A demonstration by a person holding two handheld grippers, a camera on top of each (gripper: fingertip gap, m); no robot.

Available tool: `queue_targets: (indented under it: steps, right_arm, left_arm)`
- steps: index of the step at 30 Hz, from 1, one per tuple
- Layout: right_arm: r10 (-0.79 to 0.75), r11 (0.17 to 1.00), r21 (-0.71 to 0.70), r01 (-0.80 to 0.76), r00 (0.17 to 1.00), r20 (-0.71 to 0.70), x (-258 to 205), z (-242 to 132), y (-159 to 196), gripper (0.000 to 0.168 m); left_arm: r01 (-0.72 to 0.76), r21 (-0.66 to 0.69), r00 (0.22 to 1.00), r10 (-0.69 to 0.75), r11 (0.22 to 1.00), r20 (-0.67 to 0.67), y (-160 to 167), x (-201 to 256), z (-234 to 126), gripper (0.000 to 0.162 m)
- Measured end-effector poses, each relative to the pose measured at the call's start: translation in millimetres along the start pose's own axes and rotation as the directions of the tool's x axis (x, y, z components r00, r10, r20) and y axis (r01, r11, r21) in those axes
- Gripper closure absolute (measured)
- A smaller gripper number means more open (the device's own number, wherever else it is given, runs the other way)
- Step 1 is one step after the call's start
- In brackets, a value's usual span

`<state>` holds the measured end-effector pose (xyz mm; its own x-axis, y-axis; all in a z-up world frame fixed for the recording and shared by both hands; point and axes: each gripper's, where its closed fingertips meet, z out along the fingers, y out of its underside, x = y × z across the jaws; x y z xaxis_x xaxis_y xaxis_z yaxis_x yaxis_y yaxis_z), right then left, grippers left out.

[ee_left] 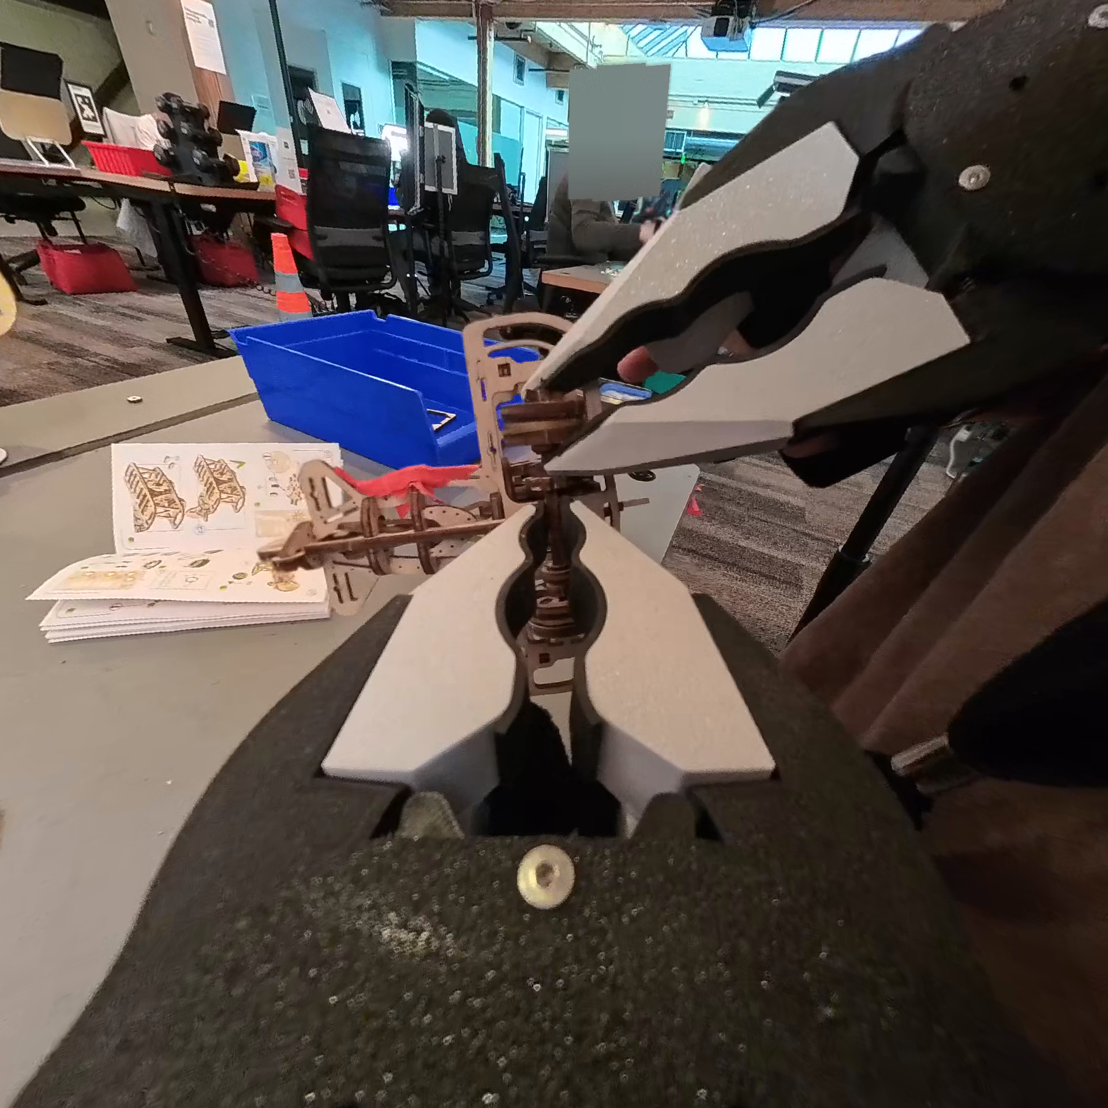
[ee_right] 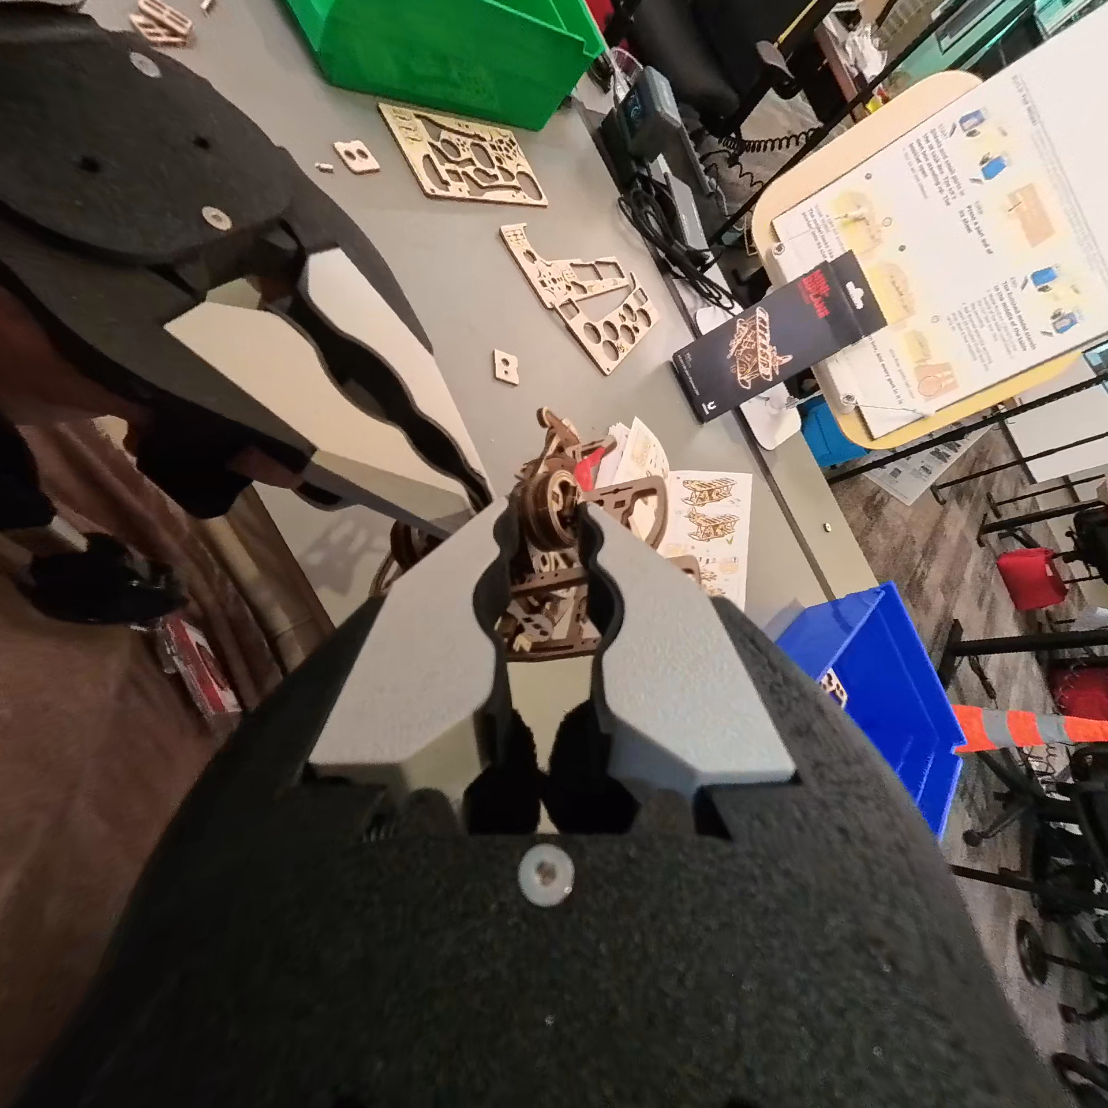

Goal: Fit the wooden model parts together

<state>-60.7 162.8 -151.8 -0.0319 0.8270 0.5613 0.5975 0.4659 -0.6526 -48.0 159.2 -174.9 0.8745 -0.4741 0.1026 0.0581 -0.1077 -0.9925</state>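
Both tools are clamping the wooden model (ee_left: 419, 533) above the grey bench (ee_left: 120, 719): the left tool (ee_left: 553, 509) is pinching its frame, while the right tool (ee_left: 542, 419) is gripping a small wheel-like part (ee_right: 548, 506) (blue bin (ee_left: 360, 384) sitting just behind). Instruction sheets (ee_left: 198, 539) are lying beside it.

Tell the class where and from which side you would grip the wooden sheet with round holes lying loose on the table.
Grip the perforated wooden sheet by its solid outer border, coming in low from the side nearest the table's edge. It lies flat, so a thin edge is the only hold, and the cut-out middle looks fragile. Both the left gripper and right gripper are occupied with the wooden model.
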Motion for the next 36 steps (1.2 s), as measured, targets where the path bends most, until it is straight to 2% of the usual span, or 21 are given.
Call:
queue_targets:
  steps: [8,16,18,23,36]
  right_arm:
    - [-0.050,0.999,-0.010,0.050,0.999,0.003,1,-4,0,0.141]
    - [-0.082,0.997,-0.014,0.082,0.996,0.020,-6,0,3,0.146]
    - [-0.076,0.997,0.008,0.076,0.997,0.013,-4,-2,1,0.152]
    - [-0.065,0.997,0.041,0.065,0.998,0.002,-5,-1,3,0.153]
    - [-0.087,0.996,-0.019,0.087,0.996,0.010,-7,-3,24,0.158]
  left_arm:
    - [0.070,-0.002,0.997,-0.070,0.998,-0.041,2,1,1,0.162]
    - [0.048,-0.021,0.998,-0.049,0.999,-0.046,5,5,2,0.162]
    - [0.058,-0.016,0.997,-0.059,0.998,-0.057,4,7,2,0.162]
    - [0.126,-0.028,0.986,-0.128,0.992,-0.109,5,12,3,0.162]
    - [0.094,-0.072,0.983,-0.104,0.993,-0.149,11,26,6,0.162]
